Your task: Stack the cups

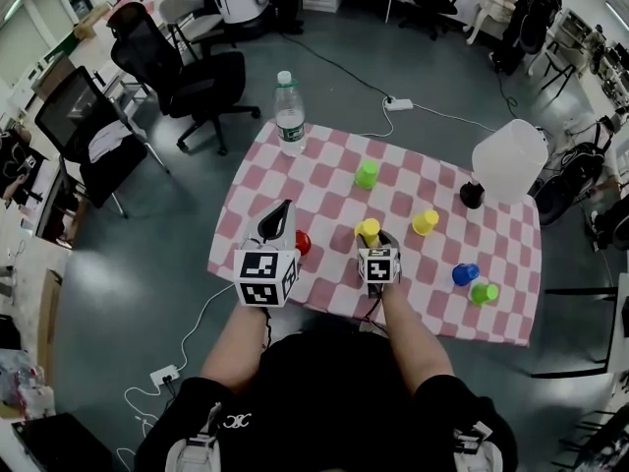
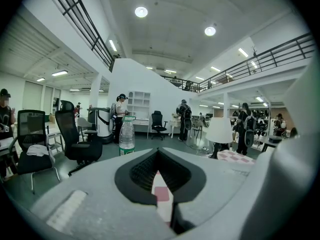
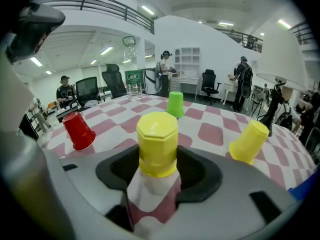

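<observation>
A big open hall with a grey floor holds office chairs and desks along its edges. The two gripper views add what the head view misses: ceiling lights, an upper balcony railing and people standing far off. In the middle stands the surface, covered in a pink-and-white checked cloth. At its far right is a lamp with a white shade, and at its far left corner a water bottle. Only the head view shows all six cups: a green cup towards the far side, a second yellow cup mid-cloth, a blue cup touching a second green cup near the right edge, and a red cup near the front. The left hand-held gripper hovers just beside the red cup, jaws together and empty; its own view shows no cups, only cloth through the slit. The right hand-held gripper is clamped on the yellow cup, which stands mouth down on the cloth, pads against both its sides.
</observation>
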The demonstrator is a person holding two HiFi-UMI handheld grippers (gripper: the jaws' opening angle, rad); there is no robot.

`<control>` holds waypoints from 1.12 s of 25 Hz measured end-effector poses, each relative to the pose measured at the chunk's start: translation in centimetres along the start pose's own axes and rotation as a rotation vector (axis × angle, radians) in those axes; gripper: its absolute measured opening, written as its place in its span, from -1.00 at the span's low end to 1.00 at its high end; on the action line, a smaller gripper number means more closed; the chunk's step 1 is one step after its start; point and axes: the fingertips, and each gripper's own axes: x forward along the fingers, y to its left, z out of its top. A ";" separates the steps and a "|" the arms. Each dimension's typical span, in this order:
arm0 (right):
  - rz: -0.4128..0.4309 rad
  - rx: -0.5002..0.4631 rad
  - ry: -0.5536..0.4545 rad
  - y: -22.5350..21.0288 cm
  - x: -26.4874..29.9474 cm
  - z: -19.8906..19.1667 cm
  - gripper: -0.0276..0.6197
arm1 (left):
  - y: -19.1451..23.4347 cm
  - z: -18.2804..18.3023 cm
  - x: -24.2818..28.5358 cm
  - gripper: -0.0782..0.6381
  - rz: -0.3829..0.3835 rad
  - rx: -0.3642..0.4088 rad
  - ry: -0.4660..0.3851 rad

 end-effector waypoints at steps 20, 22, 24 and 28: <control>-0.142 0.049 -0.160 -0.9 -10.6 3.3 -0.19 | -5.1 -0.8 -0.3 -0.74 -0.231 0.025 -0.003; -0.167 0.071 -0.163 -1.0 -11.6 2.4 -0.19 | -5.7 -1.2 -0.6 -0.74 -0.265 0.033 0.002; -0.193 0.096 -0.163 -1.1 -12.6 1.4 -0.19 | -6.4 -1.6 -0.8 -0.74 -0.298 0.042 0.011; -0.256 0.151 -0.144 -1.6 -14.5 -1.5 -0.19 | -8.2 -2.6 -1.3 -0.74 -0.375 0.068 0.039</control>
